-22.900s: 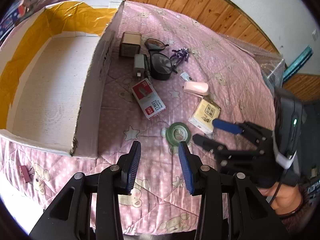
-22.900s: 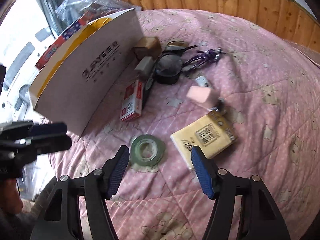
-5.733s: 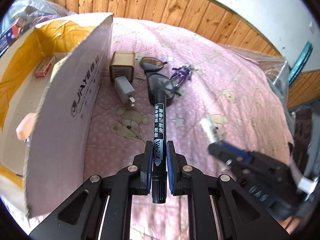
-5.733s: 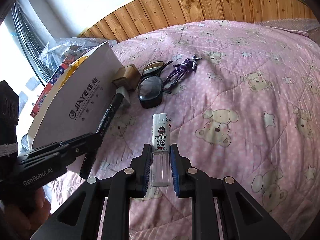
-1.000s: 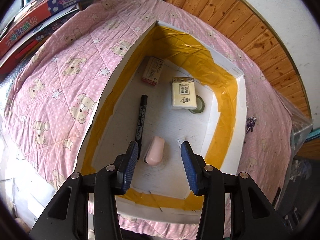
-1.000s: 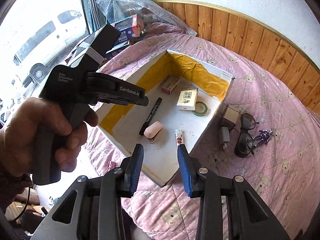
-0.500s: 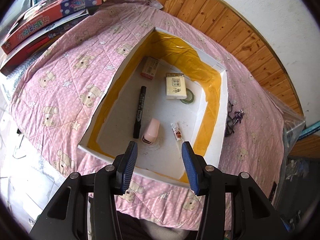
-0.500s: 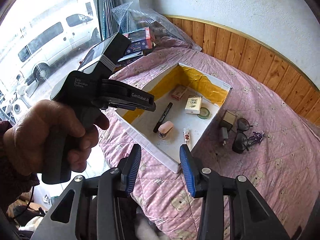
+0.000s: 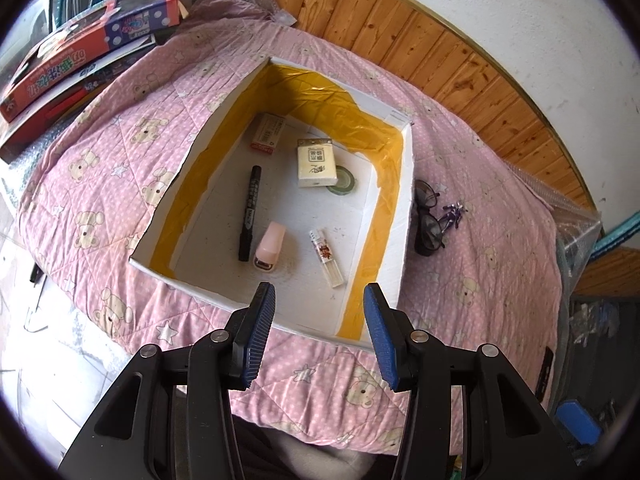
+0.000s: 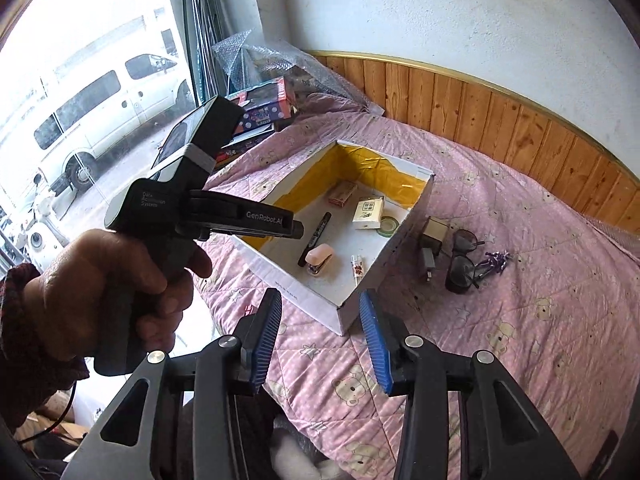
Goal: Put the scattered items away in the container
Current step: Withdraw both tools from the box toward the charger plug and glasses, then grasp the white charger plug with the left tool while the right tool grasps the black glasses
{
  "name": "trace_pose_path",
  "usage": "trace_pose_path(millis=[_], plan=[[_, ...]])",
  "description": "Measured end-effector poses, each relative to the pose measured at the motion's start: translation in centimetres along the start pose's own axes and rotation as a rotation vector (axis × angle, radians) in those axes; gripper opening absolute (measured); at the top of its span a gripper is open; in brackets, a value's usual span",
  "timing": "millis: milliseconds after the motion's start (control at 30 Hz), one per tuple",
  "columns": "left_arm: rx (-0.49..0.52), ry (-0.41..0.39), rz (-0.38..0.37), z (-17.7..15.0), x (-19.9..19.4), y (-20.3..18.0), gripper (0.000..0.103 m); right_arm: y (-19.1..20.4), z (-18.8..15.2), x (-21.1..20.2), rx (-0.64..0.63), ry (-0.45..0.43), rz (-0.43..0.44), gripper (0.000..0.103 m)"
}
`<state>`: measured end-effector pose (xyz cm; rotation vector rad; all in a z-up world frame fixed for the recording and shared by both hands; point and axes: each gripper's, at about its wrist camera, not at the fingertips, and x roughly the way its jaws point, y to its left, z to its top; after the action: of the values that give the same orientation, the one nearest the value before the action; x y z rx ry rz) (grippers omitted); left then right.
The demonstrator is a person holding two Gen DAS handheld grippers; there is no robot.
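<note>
Both the left gripper (image 9: 316,330) and right gripper (image 10: 320,336) are open and empty above the white cardboard box (image 10: 352,312) on the bed, so next comes grabbing the black glasses (image 10: 460,256) beside it.

Surface: a bed (image 9: 472,276) under a pink quilt printed with bears and stars.
Box: an open white cardboard box (image 9: 402,240) with yellow-taped inner walls sits on the quilt.
Beside the box: a brown charger block (image 10: 435,229) and a grey plug adapter (image 10: 428,259) just off its right wall.
Farther right: dark glasses (image 9: 428,220), touching a small purple figure (image 9: 452,213).
Far-left edge: colourful printed cartons (image 9: 80,52), stacked.
</note>
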<state>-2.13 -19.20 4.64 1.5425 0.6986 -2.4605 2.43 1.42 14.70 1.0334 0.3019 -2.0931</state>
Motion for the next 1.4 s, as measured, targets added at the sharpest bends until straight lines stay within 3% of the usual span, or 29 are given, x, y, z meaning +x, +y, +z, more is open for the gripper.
trace_pose_path(millis=[267, 433, 700, 1100, 1400], plan=[[0.126, -0.112, -0.063, -2.6, -2.9, -4.1, 0.049, -3.3, -2.1, -0.6, 0.125, -0.073, 0.089, 0.043], [0.171, -0.133, -0.136, -4.3, -3.7, -6.0, 0.049, -4.1, -3.2, 0.6, 0.160, -0.078, 0.137, 0.043], [0.284, -0.183, -0.177, -6.2, -4.1, -8.4, 0.049, -5.7, -4.5, 0.1, 0.187, -0.148, 0.154, 0.043], [0.312, -0.049, -0.234, -8.0, 3.4, -11.3, 0.049, -16.2, -7.6, 3.4, 0.352, -0.106, 0.035, 0.043], [0.314, -0.043, -0.171, -5.7, 9.1, -14.8, 0.049, -21.9, -5.9, 10.4, 0.400, -0.010, 0.038, 0.043]])
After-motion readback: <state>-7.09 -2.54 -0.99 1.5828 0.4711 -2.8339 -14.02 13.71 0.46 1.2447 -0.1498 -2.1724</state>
